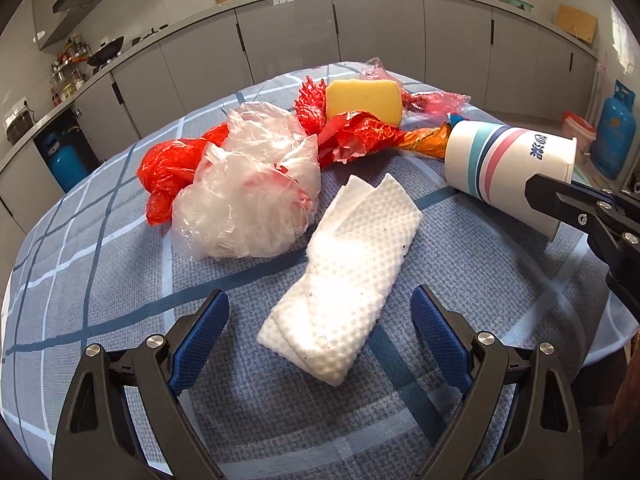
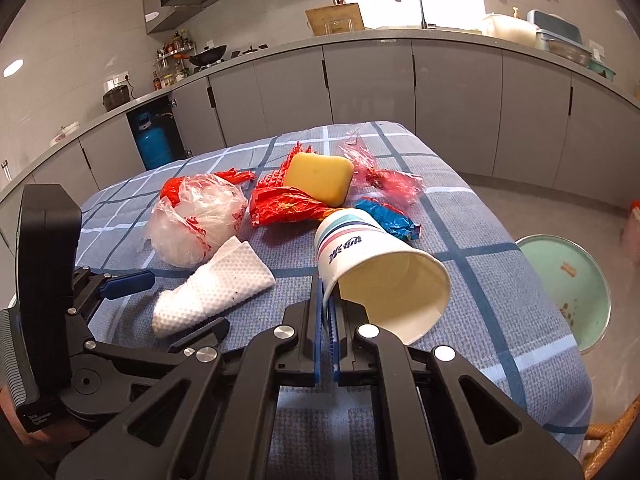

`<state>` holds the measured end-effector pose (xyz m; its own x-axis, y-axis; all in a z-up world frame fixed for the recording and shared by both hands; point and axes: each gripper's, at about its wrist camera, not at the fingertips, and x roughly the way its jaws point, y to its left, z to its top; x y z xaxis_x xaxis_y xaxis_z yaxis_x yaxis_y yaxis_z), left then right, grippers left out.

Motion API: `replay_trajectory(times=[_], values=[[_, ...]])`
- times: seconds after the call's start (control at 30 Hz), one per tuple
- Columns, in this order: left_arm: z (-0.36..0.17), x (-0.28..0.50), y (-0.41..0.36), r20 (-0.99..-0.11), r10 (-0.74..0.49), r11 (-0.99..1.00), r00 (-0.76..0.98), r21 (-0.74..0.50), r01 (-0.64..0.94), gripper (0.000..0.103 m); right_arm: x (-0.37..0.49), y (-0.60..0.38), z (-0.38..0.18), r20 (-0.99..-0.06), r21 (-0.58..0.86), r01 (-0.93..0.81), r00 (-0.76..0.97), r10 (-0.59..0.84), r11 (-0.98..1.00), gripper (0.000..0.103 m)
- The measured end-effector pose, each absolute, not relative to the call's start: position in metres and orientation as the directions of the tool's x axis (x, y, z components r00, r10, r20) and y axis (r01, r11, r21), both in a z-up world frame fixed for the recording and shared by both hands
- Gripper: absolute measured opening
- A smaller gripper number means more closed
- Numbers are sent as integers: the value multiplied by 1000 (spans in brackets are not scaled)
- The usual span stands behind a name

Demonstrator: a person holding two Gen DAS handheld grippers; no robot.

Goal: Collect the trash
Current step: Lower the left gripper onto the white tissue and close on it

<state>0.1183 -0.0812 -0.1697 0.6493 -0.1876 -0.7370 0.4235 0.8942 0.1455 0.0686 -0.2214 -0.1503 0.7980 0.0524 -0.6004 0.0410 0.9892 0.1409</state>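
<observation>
Right wrist view: right tool [image 2: 326,300] pinches the empty paper cup's [image 2: 380,268] rim; left tool [image 1: 320,320] gapes wide.

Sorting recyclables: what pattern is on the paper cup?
White paper cup with teal, navy and pink stripes; left wrist view.

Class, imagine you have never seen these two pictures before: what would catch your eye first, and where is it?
Probably the striped paper cup, tipped on its side with its rim pinched by the shut right gripper at the near right of the checked tablecloth. Next, the folded white paper towel lying between the open left gripper's fingers. Behind them sits a bright heap of red and clear plastic bags around a yellow sponge.
</observation>
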Motion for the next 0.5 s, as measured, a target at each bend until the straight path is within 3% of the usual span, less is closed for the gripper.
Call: replay_trajectory(times=[0.27, 0.5], values=[[-170, 117, -84, -737, -212, 884, 642, 135, 447, 79, 68, -221, -154, -603, 140, 43, 796, 51, 989, 5], [-169, 109, -89, -727, -249, 863, 640, 134, 488, 39, 66, -225, -154, -597, 141, 47, 801, 47, 989, 5]])
